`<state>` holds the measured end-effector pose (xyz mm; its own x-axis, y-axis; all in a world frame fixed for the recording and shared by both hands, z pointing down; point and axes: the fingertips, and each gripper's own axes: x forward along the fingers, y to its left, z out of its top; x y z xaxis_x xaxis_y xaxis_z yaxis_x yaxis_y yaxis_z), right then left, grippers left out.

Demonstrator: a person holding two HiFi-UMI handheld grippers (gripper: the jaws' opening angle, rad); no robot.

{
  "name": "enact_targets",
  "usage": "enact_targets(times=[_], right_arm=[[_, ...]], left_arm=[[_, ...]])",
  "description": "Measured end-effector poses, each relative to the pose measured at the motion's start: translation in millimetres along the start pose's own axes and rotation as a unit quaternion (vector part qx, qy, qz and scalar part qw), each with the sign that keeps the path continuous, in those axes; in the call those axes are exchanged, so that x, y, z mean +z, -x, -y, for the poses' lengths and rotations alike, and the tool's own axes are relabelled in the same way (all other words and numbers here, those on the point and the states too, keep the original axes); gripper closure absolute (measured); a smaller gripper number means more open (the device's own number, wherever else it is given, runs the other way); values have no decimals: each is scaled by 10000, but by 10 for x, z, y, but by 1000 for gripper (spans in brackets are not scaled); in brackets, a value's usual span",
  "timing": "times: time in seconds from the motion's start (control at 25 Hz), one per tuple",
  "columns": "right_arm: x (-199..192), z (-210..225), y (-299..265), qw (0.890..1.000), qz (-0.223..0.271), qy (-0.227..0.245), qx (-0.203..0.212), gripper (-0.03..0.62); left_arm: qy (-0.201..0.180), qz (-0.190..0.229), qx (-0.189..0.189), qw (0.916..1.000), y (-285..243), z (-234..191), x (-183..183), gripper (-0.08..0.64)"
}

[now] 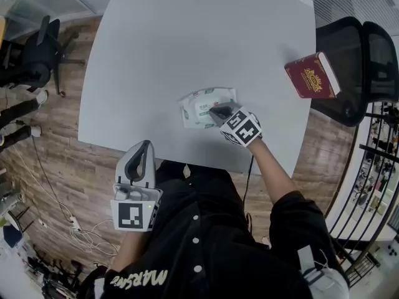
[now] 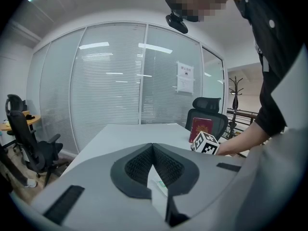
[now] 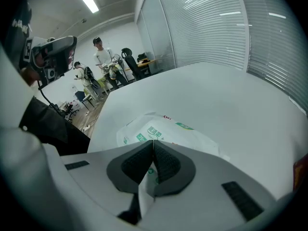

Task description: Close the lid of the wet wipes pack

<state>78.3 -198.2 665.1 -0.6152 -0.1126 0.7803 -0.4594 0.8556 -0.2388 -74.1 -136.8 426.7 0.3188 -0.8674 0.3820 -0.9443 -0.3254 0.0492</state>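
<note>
A white wet wipes pack (image 1: 202, 108) with green print lies flat near the middle of the white table (image 1: 187, 42). My right gripper (image 1: 215, 110) is shut, and its closed tips point down onto the pack's top, right of centre. In the right gripper view the joined jaws cover the near part of the pack (image 3: 161, 128), and the lid does not show beneath them. My left gripper (image 1: 145, 144) is shut and holds nothing. It hangs off the table's near edge, close to the person's body.
A dark red book (image 1: 312, 75) lies at the table's right edge, in front of a black office chair (image 1: 358, 48). Another black chair (image 1: 34, 52) stands on the wooden floor at the left. People stand far off in the right gripper view.
</note>
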Motion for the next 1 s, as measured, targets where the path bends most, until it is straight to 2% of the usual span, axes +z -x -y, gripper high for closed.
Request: enact_targets(times=[0.36,0.56,0.84,1.0], right_arm=[[-12,-65,-46,9960,-476,635,-406,563],[-22,-57,-48,9967,-436,545,-421,563],[1,-74,-1,9933,-569,648,-773,563],[169,-45,261,9951,-68,307,-935,561]], left_arm=[[-51,6,-23,10000,24,-7,-14,554],[-90,72,-32,9999,22,-27,23,554],[-189,298,-201,9992,2,-24,180,554],[-257,494,-392,9977,-45,12,290,554]])
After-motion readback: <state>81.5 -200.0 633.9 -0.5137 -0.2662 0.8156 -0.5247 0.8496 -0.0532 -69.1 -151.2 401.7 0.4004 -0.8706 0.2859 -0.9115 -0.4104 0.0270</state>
